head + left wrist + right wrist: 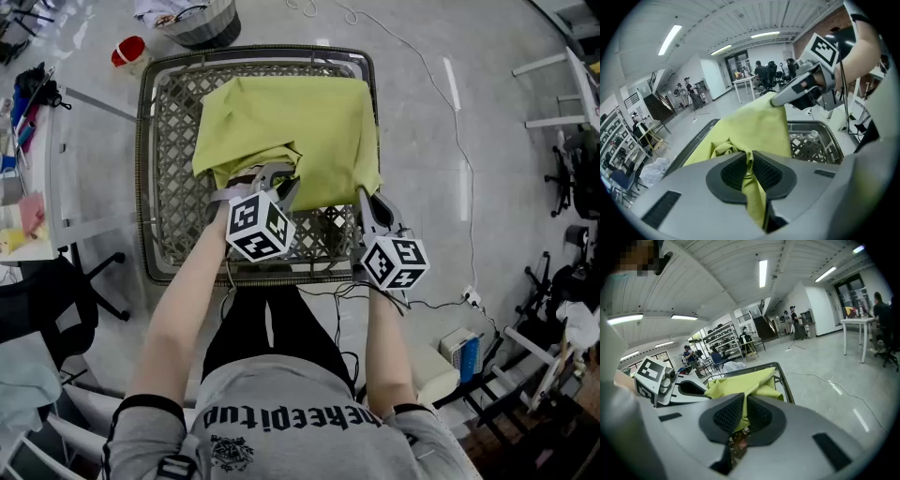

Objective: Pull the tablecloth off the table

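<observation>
Cloth comes first: the yellow-green tablecloth (309, 127) lies bunched over the far right part of the lattice-topped table (150, 187), ahead of both grippers. The left gripper (750, 171) has its jaws almost together on a gathered fold of the near edge. Its own view shows the ribbed pads pressing the fabric, while the head view shows only the tips reaching the cloth. The right gripper (744, 413), at the cloth's near right corner, is clamped tight on a thin edge. Its view alone shows people and shelves beyond the left gripper.
</observation>
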